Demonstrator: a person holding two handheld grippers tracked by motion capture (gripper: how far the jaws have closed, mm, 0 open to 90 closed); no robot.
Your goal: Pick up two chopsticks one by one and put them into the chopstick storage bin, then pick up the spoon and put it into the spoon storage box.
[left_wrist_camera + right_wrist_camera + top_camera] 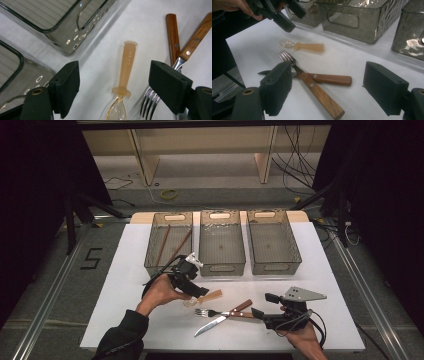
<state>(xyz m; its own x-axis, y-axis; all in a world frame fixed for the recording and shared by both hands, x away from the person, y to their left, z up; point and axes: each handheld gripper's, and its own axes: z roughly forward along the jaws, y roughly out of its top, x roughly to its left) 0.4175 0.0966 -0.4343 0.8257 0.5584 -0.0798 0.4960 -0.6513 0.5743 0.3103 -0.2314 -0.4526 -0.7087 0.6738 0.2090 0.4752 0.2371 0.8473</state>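
White table (125, 285): spoon (126, 67) between spread jaws, bins (222, 242) near.

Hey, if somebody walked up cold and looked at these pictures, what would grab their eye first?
Probably the three smoky see-through bins in a row at the far side of the white table, the left one holding two brown sticks. Next, nearer the person, the fork crossed over the knife, both wooden-handled, with a small amber spoon beside them and the open left gripper hovering over it.
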